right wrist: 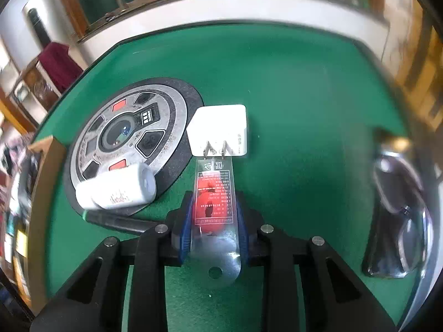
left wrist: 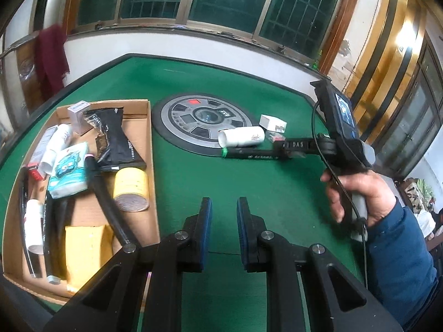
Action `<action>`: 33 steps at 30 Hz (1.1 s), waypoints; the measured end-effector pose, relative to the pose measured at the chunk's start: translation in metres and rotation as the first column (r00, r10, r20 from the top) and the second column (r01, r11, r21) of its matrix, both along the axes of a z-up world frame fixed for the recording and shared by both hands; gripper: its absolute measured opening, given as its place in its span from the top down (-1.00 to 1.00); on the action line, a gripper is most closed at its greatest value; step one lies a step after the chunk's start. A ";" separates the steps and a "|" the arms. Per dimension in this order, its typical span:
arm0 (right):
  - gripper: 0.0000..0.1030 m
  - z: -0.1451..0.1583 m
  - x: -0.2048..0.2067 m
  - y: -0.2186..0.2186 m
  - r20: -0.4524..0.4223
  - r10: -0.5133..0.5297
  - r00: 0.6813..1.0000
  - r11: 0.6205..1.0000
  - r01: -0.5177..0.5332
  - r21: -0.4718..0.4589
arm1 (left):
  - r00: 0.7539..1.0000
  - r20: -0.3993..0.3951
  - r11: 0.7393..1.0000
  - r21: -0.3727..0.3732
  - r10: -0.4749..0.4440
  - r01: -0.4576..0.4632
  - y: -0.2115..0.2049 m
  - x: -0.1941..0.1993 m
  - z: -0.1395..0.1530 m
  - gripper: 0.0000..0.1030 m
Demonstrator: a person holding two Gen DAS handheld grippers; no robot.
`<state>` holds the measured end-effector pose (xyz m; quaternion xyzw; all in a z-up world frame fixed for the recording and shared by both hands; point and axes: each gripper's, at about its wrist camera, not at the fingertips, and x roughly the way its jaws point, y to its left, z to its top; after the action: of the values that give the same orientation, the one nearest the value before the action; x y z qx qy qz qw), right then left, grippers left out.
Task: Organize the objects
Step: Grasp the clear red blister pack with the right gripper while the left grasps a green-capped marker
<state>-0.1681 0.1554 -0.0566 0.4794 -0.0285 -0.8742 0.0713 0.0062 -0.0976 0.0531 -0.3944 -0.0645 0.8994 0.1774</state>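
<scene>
My right gripper (right wrist: 214, 207) is shut on a clear plastic pack with a red insert (right wrist: 213, 202), low over the green table. Just beyond it lie a white plug charger (right wrist: 221, 127), a white bottle on its side (right wrist: 116, 188) and a black pen with a green tip (right wrist: 119, 221). In the left wrist view the right gripper (left wrist: 279, 144) sits beside the white bottle (left wrist: 241, 137), the pen (left wrist: 249, 154) and the charger (left wrist: 272, 122). My left gripper (left wrist: 224, 215) is open and empty over bare felt, right of a cardboard box (left wrist: 144, 127) holding several items.
A round grey control disc (left wrist: 202, 121) is set in the table centre. Glasses in a clear case (right wrist: 398, 215) lie at the right. The box holds a yellow can (left wrist: 131, 188), a black pouch (left wrist: 113, 138), a tissue pack (left wrist: 69, 171) and tubes.
</scene>
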 end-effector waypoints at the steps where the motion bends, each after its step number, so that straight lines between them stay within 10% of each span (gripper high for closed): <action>1: 0.53 0.001 0.006 -0.003 0.006 0.019 1.000 1.000 -0.019 -0.004 | 1.000 0.002 1.000 0.003 0.000 0.000 0.001 0.000 0.000 0.71; 10: 0.53 0.002 0.089 -0.028 0.079 0.257 0.963 0.955 -0.240 -0.177 | 0.998 0.041 0.999 0.031 -0.042 0.041 0.010 0.000 0.000 0.71; 16: 0.52 0.025 0.106 0.004 -0.042 0.153 0.987 0.965 -0.159 -0.207 | 0.984 0.028 0.983 -0.052 -0.175 0.176 0.041 -0.007 -0.009 0.71; 33: 0.52 0.037 0.109 0.037 -0.048 0.093 0.995 0.940 -0.103 -0.325 | 0.875 0.134 0.843 -0.233 -0.466 0.485 0.068 0.009 -0.031 0.70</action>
<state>-0.0591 0.1926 -0.0194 0.4476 -0.1478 -0.8604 0.1936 0.0156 -0.0294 0.0219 -0.4498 0.1470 0.8130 0.3392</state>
